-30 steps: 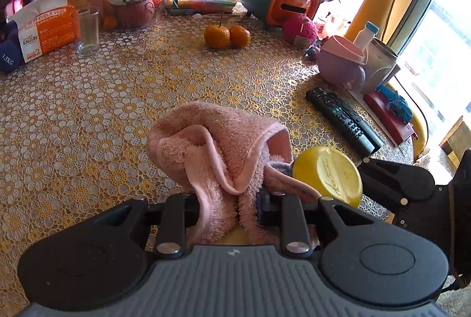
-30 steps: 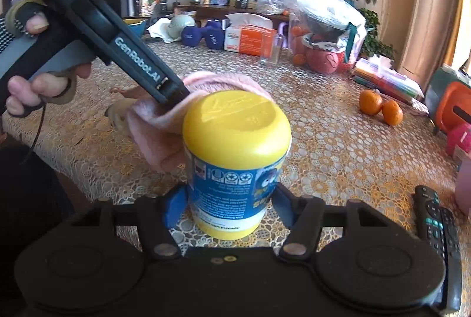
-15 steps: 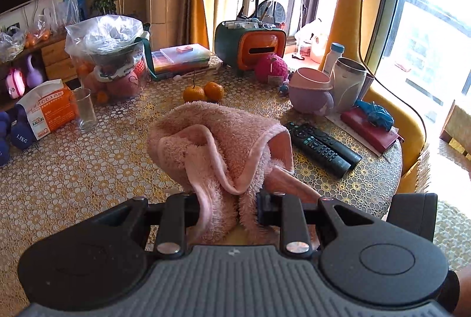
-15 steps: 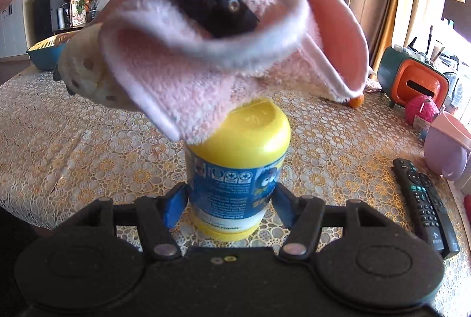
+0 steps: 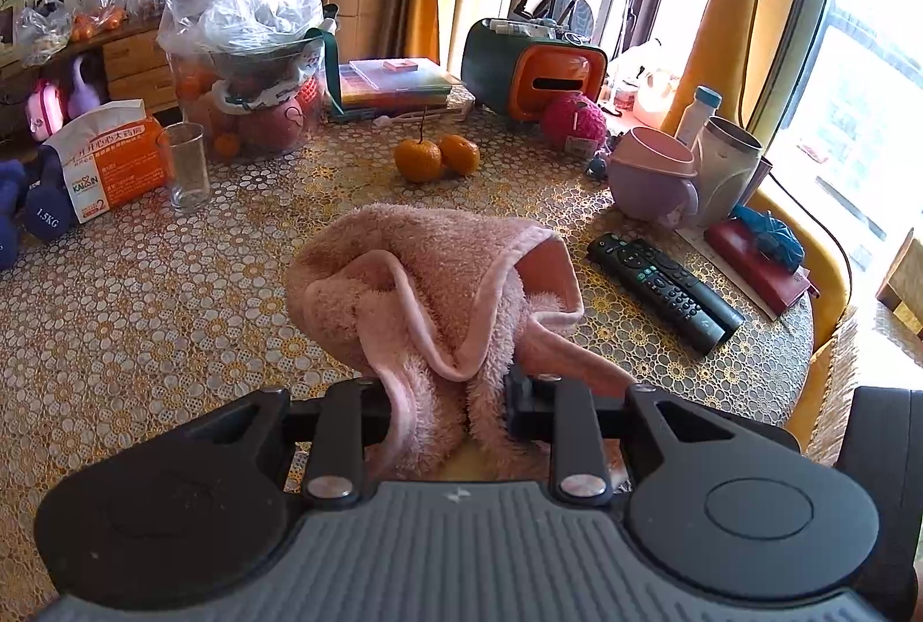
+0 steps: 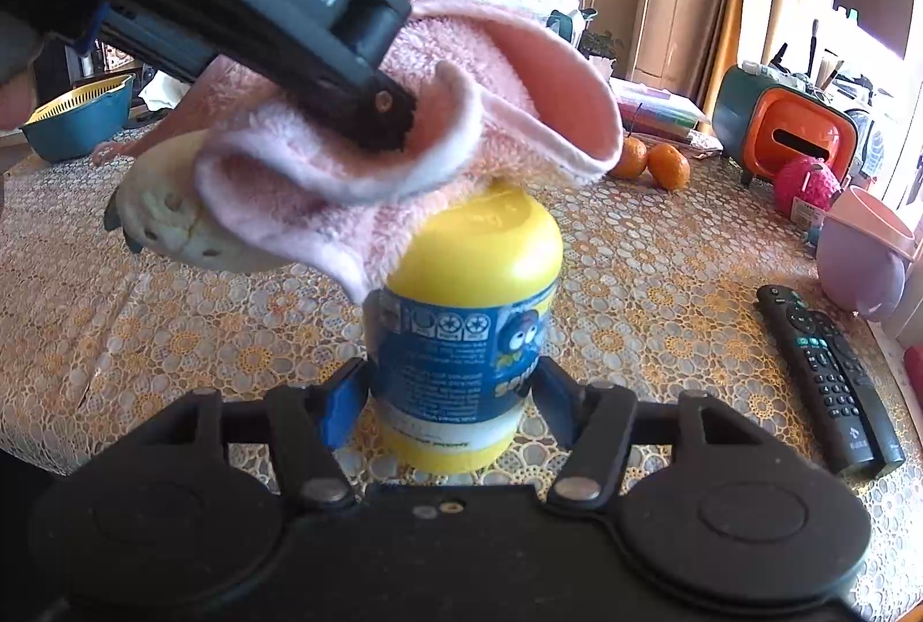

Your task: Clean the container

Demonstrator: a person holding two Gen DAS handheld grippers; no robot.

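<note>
Right claw (image 6: 450, 391) clamped on jar (image 6: 461, 333) to steady it; left claw (image 5: 456, 403) pinching towel (image 5: 427, 293) against lid (image 6: 479, 241) just below, for wiping.

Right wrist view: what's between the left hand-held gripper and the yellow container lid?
Only the pink towel, clamped in the left hand-held gripper and draped onto the lid of the container. The right wrist view shows it.

Strong daylight from the blown-out window (image 5: 865, 102) right of the left gripper (image 5: 456, 391), glare across the surface (image 6: 663, 287), fisheye bending edges, near gripper bodies dark and soft.
</note>
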